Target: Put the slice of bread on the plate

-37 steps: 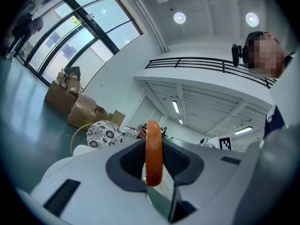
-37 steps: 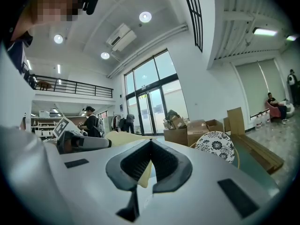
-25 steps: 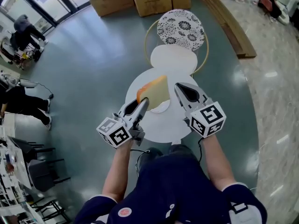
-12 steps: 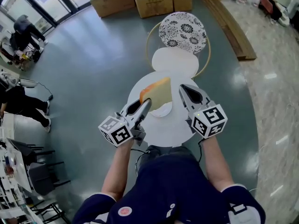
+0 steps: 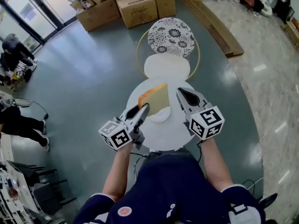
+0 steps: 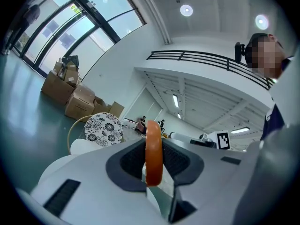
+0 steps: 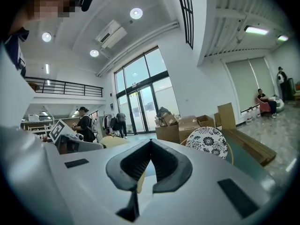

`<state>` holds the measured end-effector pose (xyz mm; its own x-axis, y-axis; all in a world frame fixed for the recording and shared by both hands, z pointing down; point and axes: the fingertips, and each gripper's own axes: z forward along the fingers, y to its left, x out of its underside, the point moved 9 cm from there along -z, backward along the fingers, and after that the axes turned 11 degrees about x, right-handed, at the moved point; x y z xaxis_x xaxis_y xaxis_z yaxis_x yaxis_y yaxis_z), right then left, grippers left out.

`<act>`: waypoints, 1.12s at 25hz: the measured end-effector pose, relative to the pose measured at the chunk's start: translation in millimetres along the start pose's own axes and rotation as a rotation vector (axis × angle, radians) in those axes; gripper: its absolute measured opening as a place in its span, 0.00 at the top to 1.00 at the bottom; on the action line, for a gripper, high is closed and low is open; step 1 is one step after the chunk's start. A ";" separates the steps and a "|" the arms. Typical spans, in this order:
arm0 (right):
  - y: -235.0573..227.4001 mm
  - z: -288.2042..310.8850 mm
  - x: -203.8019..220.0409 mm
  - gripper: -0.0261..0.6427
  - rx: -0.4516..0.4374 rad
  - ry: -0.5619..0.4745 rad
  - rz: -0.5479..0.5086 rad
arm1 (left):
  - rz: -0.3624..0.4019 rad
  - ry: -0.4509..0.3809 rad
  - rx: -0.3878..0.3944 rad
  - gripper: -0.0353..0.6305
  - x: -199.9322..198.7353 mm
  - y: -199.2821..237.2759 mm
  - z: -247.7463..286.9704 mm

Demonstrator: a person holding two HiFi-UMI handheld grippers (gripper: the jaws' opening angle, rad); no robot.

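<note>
A slice of bread (image 5: 154, 98) with an orange crust stands on edge between the jaws of my left gripper (image 5: 144, 109), which is shut on it. It hangs just above a small white plate (image 5: 161, 116) on the round white table (image 5: 163, 133). In the left gripper view the bread (image 6: 153, 159) shows edge-on, clamped between the pads of the left gripper (image 6: 153, 146). My right gripper (image 5: 183, 97) hovers to the right of the bread, shut with nothing in it. In the right gripper view the tips of the right gripper (image 7: 150, 144) meet.
Beyond the table stand a second white round top (image 5: 167, 67) and a black-patterned one (image 5: 171, 36), ringed by a wooden hoop (image 5: 138, 50). Cardboard boxes (image 5: 135, 6) line the far floor. People stand at the far left (image 5: 14, 55).
My left gripper has shifted slightly with the bread, still over the plate. The right gripper has barely moved. The head view has swung a little.
</note>
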<state>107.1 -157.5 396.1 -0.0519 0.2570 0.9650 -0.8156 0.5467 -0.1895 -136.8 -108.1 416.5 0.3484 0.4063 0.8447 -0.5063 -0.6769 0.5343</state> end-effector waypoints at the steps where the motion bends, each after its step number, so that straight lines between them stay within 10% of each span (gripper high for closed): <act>1: 0.7 -0.6 0.8 0.95 0.006 0.000 0.000 | 0.000 0.002 0.007 0.81 0.3 0.6 0.1; 19: -1.4 7.0 10.4 0.95 0.030 0.030 -0.013 | -0.017 0.012 -0.001 0.81 14.9 18.4 -2.2; 28: 14.6 14.7 38.5 0.95 0.031 0.130 -0.002 | -0.182 0.059 -0.016 0.81 61.3 64.9 -1.8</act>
<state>84.7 -151.3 433.1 0.0230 0.3585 0.9332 -0.8332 0.5227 -0.1803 -149.7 -126.0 503.0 0.3887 0.5567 0.7342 -0.4519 -0.5793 0.6784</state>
